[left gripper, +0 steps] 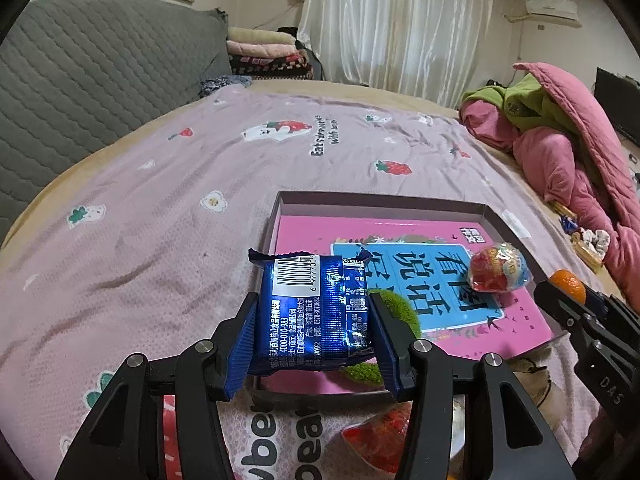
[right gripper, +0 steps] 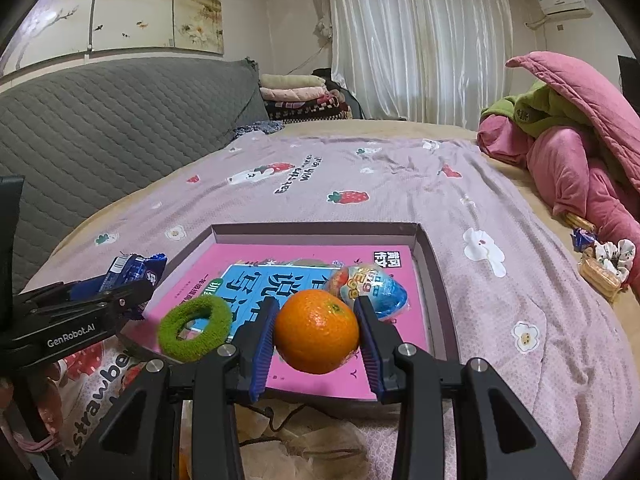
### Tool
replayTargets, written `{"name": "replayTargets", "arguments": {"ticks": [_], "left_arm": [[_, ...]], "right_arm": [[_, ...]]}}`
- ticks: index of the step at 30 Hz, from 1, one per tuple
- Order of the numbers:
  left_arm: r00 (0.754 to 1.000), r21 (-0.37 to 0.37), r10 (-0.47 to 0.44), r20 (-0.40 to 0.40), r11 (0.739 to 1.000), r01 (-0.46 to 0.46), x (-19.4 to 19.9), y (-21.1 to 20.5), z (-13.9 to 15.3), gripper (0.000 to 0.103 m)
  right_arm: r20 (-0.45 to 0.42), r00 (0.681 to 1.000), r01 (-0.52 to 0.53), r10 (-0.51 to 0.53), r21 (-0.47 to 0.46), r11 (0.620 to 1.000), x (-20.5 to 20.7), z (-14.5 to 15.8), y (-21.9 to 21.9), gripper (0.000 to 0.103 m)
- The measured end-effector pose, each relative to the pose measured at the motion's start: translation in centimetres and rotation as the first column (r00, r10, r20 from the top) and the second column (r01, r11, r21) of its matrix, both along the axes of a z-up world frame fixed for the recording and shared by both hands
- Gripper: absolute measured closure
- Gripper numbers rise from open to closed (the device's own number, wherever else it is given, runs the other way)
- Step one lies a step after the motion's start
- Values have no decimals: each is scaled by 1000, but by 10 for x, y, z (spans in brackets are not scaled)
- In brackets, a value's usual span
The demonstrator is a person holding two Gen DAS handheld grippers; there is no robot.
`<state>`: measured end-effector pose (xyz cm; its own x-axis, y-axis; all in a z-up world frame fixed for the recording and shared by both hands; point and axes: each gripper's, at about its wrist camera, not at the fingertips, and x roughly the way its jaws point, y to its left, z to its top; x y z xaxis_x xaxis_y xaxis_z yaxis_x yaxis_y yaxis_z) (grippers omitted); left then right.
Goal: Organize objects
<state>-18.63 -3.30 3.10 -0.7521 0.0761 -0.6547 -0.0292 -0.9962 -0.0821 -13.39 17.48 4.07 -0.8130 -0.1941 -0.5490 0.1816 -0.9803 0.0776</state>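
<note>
My left gripper (left gripper: 314, 334) is shut on a shiny blue snack packet (left gripper: 312, 312), held over the near left corner of a shallow box lid (left gripper: 280, 208) with a pink book (left gripper: 304, 236) in it. My right gripper (right gripper: 316, 330) is shut on an orange (right gripper: 316, 330), held above the book (right gripper: 392, 364) near the lid's (right gripper: 320, 229) front edge. Inside the lid lie a green fuzzy hair ring (right gripper: 196, 330) and a foil-wrapped egg toy (right gripper: 376, 286). The left view shows the egg toy (left gripper: 500, 268) too. The left gripper (right gripper: 132, 286) shows at the left edge of the right view.
The lid rests on a bed with a pink strawberry-print sheet (left gripper: 160, 208). A grey quilted headboard (left gripper: 80, 92) stands at the left. Pink and green bedding (left gripper: 560, 148) is heaped at the right, with small wrappers (right gripper: 604, 264) beside it. A red-and-white strawberry bag (right gripper: 92, 380) lies near me.
</note>
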Motion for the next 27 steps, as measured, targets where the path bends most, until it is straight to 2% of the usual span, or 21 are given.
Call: {"name": "replayTargets", "arguments": {"ticks": [27], "left_arm": [[995, 21, -17, 97, 1000, 15, -19, 4, -22, 49]], "right_arm": [[64, 998, 12, -14, 26, 1000, -26, -15, 0, 64]]}}
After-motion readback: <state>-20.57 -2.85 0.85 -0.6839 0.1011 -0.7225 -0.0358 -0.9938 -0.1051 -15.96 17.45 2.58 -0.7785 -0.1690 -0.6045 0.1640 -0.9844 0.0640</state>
